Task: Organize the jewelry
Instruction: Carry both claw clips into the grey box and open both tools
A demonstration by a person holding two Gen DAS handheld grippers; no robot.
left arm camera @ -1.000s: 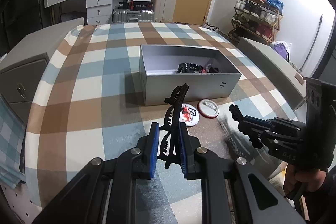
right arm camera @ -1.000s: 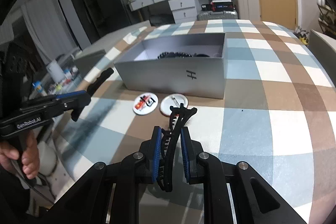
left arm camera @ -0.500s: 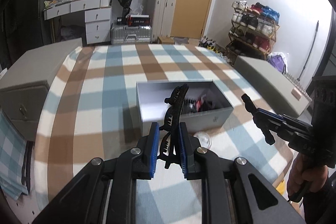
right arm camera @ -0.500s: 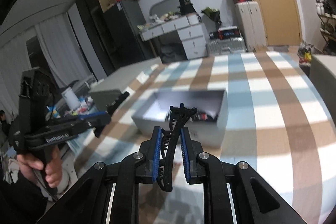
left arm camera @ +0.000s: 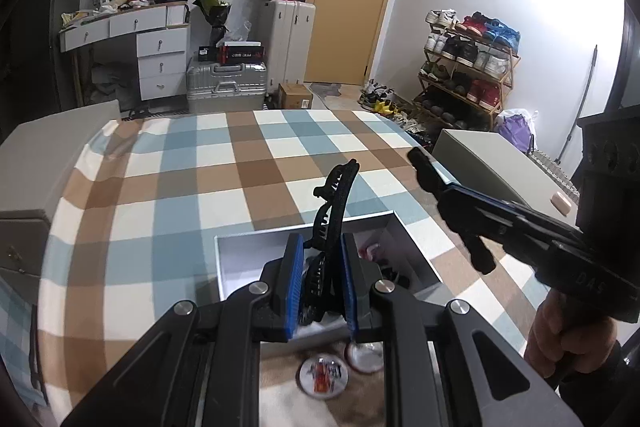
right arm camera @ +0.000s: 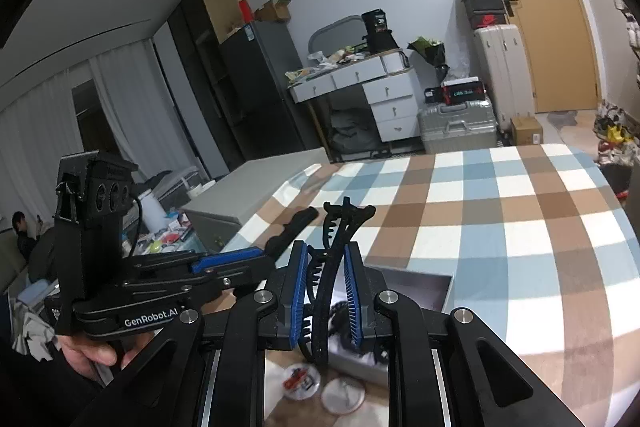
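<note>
My left gripper [left arm camera: 320, 279] is shut on a black hair claw clip [left arm camera: 334, 203] and holds it above the open grey box [left arm camera: 256, 263]. My right gripper [right arm camera: 326, 287] is shut on a second black claw clip [right arm camera: 334, 259], also raised over the box [right arm camera: 420, 283]. The box holds dark beads and other jewelry [left arm camera: 384, 263]. Each gripper shows in the other's view: the right one [left arm camera: 440, 183] at the right, the left one [right arm camera: 280, 239] at the left. Two round badges [left arm camera: 324, 373] lie on the checked tablecloth in front of the box, also seen in the right wrist view [right arm camera: 298, 379].
The table [left arm camera: 180, 187] has a blue, brown and white checked cloth. Grey cabinets [left arm camera: 492, 163] stand beside it on both sides. Behind are a white desk [left arm camera: 156, 43], suitcases [left arm camera: 228, 83] and a shoe rack [left arm camera: 468, 67].
Both grippers have risen and moved forward with their clips, from low over the cloth near the badges to above the box. The badges now lie below the fingers.
</note>
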